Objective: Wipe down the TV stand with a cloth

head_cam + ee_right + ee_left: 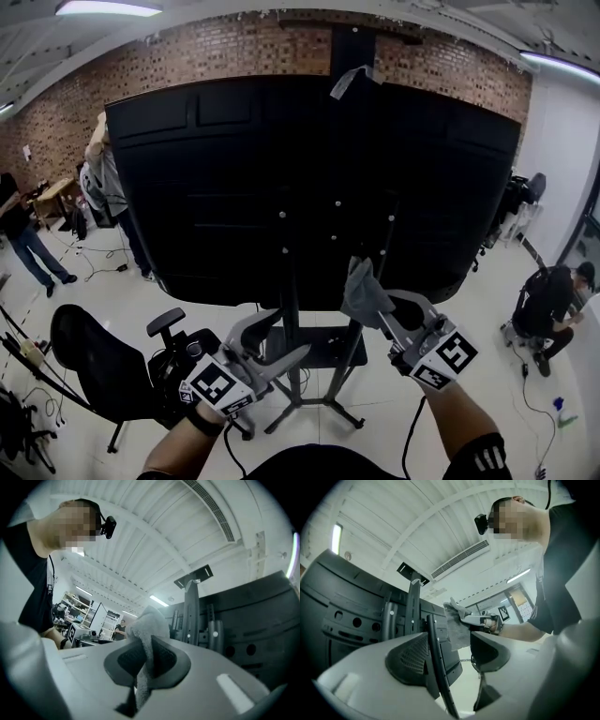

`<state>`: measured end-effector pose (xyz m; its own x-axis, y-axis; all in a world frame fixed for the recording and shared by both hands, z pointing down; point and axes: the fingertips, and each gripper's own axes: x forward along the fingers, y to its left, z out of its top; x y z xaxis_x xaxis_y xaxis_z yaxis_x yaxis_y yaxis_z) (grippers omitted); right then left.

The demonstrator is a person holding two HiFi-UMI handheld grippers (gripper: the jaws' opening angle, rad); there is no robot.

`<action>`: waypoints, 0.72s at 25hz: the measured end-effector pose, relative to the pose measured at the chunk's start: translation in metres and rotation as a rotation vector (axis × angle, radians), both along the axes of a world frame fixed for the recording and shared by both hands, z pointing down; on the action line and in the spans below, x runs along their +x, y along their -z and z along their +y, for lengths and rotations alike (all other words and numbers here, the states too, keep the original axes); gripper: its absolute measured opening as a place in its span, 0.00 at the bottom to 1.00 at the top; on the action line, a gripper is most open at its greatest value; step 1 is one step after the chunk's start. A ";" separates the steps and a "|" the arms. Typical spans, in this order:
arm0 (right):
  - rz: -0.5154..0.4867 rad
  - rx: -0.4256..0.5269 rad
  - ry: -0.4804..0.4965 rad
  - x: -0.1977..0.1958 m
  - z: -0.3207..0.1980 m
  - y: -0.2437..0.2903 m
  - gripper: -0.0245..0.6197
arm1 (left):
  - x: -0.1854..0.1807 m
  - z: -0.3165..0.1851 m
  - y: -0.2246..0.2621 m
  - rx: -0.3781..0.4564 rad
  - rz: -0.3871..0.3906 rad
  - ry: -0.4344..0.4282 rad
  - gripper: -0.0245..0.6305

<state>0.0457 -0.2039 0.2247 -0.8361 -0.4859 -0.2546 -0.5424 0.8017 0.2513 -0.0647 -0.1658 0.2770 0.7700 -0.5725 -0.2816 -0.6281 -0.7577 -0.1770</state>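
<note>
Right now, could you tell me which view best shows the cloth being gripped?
The right gripper view: the cloth is pinched between the jaws. The head view shows it bunched from above; the left gripper view, from the side.

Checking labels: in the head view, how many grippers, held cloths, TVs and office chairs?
Grippers: 2, left gripper and right gripper
Held cloth: 1
TV: 1
Office chair: 1
Total: 5

left gripper point(284, 337): jaws apart, held low, forearm reached forward | right gripper point(382, 307): slightly higher, jaws clamped on cloth point(359, 281), forearm reached forward
</note>
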 end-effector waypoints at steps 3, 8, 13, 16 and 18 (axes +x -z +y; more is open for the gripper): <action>0.043 0.099 -0.012 -0.004 -0.012 0.040 0.05 | 0.006 -0.007 0.036 0.054 -0.011 -0.013 0.50; 0.085 0.235 -0.054 -0.009 -0.035 0.117 0.05 | 0.010 -0.022 0.102 0.139 -0.026 -0.014 0.50; 0.141 0.361 -0.113 -0.015 -0.053 0.189 0.05 | 0.011 -0.033 0.162 0.229 -0.055 0.003 0.50; 0.179 0.426 -0.161 -0.019 -0.064 0.228 0.05 | 0.013 -0.039 0.195 0.262 -0.064 0.009 0.50; 0.217 0.471 -0.210 -0.022 -0.075 0.250 0.05 | 0.015 -0.045 0.214 0.272 -0.069 0.010 0.50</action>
